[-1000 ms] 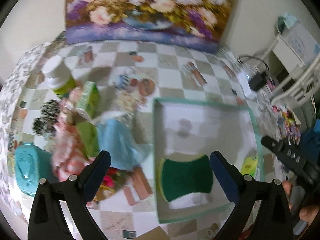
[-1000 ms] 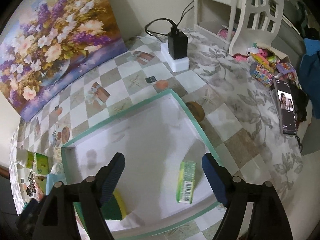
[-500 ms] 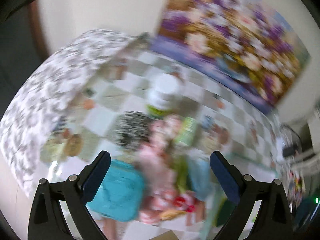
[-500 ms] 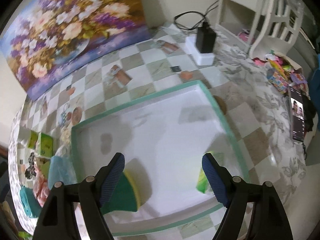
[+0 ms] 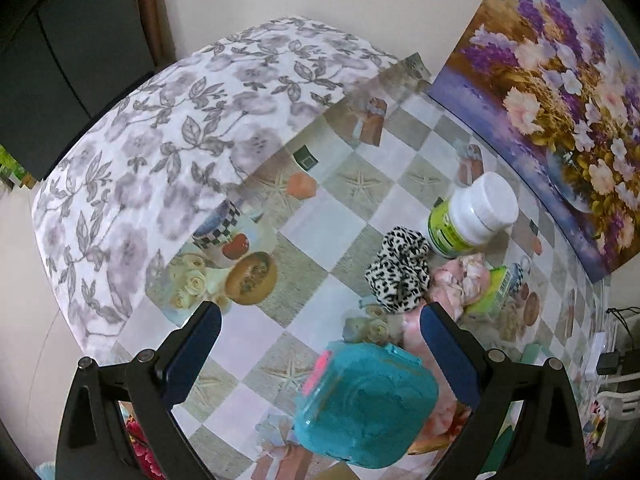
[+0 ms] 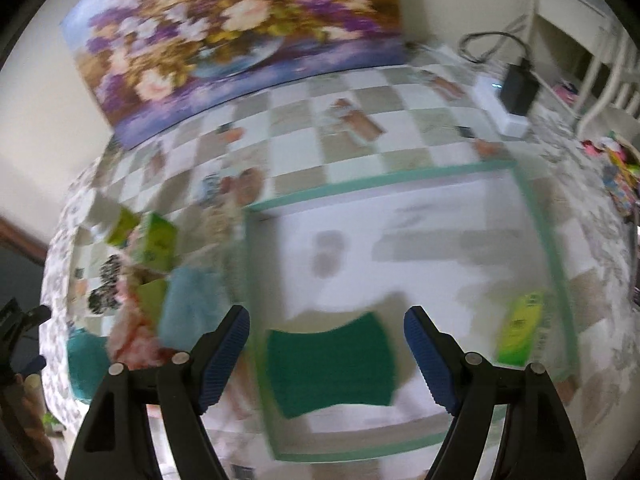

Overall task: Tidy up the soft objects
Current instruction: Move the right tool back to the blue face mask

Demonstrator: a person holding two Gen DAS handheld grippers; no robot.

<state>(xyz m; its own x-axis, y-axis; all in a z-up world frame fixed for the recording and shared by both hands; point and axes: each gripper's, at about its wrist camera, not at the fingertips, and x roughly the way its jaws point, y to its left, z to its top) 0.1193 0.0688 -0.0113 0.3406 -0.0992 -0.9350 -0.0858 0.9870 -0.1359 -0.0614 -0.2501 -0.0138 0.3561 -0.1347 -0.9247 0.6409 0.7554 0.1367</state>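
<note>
My left gripper (image 5: 320,354) is open and empty above the table's left part, with a teal wipes pack (image 5: 366,402) between its fingers, below them. A leopard-print scrunchie (image 5: 398,270) and a pink cloth (image 5: 460,280) lie just beyond its right finger. My right gripper (image 6: 326,354) is open and empty above a white tray with a green rim (image 6: 540,224). A green sponge (image 6: 332,368) lies in the tray between its fingers. A green packet (image 6: 520,328) lies in the tray's right corner. A light blue cloth (image 6: 188,308) lies left of the tray.
A white-capped bottle (image 5: 472,216) lies near the scrunchie. Green boxes (image 6: 156,244) sit left of the tray. A flower painting (image 5: 560,92) leans on the wall behind. A charger block (image 6: 516,92) sits at the far right. The table edge (image 5: 80,300) drops off left.
My left gripper has swung left from the tray to the pile of objects. My right gripper has moved back and left, so the sponge now lies between its fingers.
</note>
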